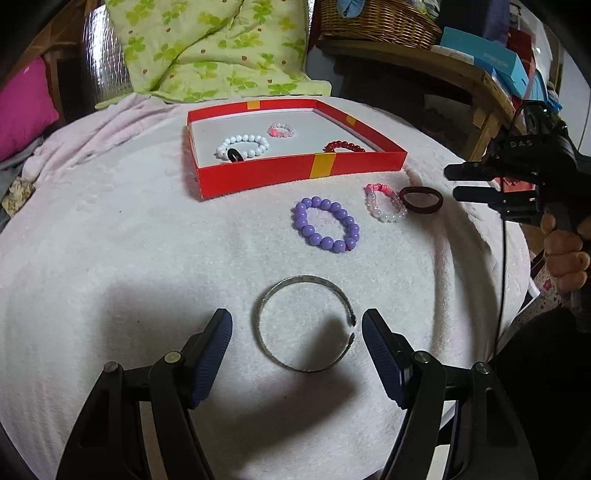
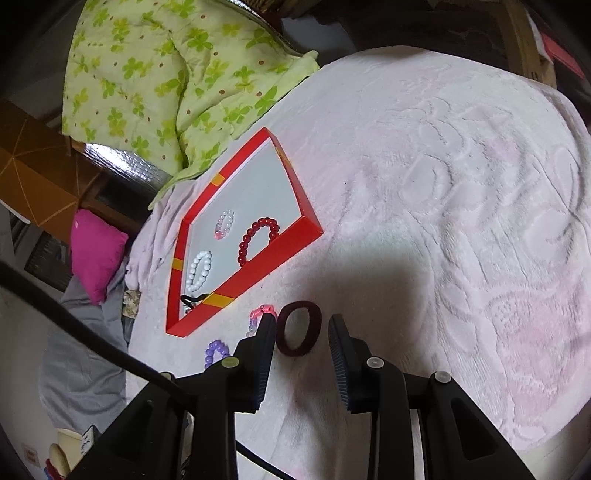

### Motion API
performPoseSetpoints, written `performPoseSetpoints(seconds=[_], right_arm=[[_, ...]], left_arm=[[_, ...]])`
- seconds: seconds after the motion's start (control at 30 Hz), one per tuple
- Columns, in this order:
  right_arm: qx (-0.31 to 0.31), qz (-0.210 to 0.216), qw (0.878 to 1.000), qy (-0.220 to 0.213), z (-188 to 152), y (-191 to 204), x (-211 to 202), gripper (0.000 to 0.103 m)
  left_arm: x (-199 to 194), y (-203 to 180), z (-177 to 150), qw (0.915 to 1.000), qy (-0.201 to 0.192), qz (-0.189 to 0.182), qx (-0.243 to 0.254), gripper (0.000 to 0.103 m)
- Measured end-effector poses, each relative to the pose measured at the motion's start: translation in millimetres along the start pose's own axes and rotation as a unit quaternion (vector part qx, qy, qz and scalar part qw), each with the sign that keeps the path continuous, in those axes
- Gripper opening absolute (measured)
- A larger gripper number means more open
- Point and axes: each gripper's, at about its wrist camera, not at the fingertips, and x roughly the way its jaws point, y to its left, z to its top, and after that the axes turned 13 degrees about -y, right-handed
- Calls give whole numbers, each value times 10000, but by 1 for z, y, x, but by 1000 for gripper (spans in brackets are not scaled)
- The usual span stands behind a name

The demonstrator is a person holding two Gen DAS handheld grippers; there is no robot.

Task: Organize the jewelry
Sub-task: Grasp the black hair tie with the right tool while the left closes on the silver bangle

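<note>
A red box (image 1: 295, 171) on a pale pink blanket holds a white bead bracelet (image 1: 242, 146), a small pink one (image 1: 281, 130), a dark red one (image 1: 343, 147) and a black ring (image 1: 235, 155). On the blanket lie a purple bead bracelet (image 1: 327, 224), a pink-white bracelet (image 1: 384, 203), a dark brown hair tie (image 1: 421, 199) and a silver open bangle (image 1: 306, 323). My left gripper (image 1: 297, 325) is open, its fingers on either side of the bangle. My right gripper (image 2: 301, 325) is open, with the hair tie (image 2: 298, 328) between its fingertips. The box also shows in the right wrist view (image 2: 258, 266).
A green clover-print quilt (image 1: 214, 48) lies behind the box. A magenta cushion (image 1: 26, 110) is at the far left. A wooden shelf with a wicker basket (image 1: 380, 22) and blue boxes (image 1: 484, 59) stands at the back right. The blanket edge drops off on the right.
</note>
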Motion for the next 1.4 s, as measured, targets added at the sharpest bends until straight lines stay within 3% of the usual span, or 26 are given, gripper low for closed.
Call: performPoseSetpoints(seconds=[0.1, 0.2, 0.37, 0.43, 0.53, 0.9, 1.23, 1.33, 1.4], right_arm=[[-193, -179, 9997, 20, 0, 7, 9, 32], [-474, -634, 9969, 21, 1, 12, 19, 32], [-633, -770, 9946, 300, -5, 13, 35, 32], [-969, -904, 9909, 229, -9, 20, 36, 13], [-1173, -1039, 9875, 148, -14, 25, 35, 12], [-971, -843, 9916, 142, -17, 19, 25, 12], [-603, -493, 9968, 169, -12, 8, 14, 12], [-593, -447, 9971, 166, -12, 9, 13, 12], [-599, -426, 9972, 168, -12, 9, 13, 12]], left_arm=[[2, 1, 0, 10000, 7, 32, -93, 74], [5, 6, -1, 9996, 62, 50, -273, 74], [7, 14, -1, 9979, 65, -14, -648, 74], [7, 16, -1, 9971, 47, -38, -765, 74], [8, 17, -1, 9962, 30, -36, -865, 76], [17, -1, -1, 9977, -12, 200, -642, 85], [22, -11, -5, 9989, -95, 413, -188, 86], [24, -12, -3, 9987, -127, 485, -119, 82], [24, -12, -3, 9982, -159, 580, -57, 72]])
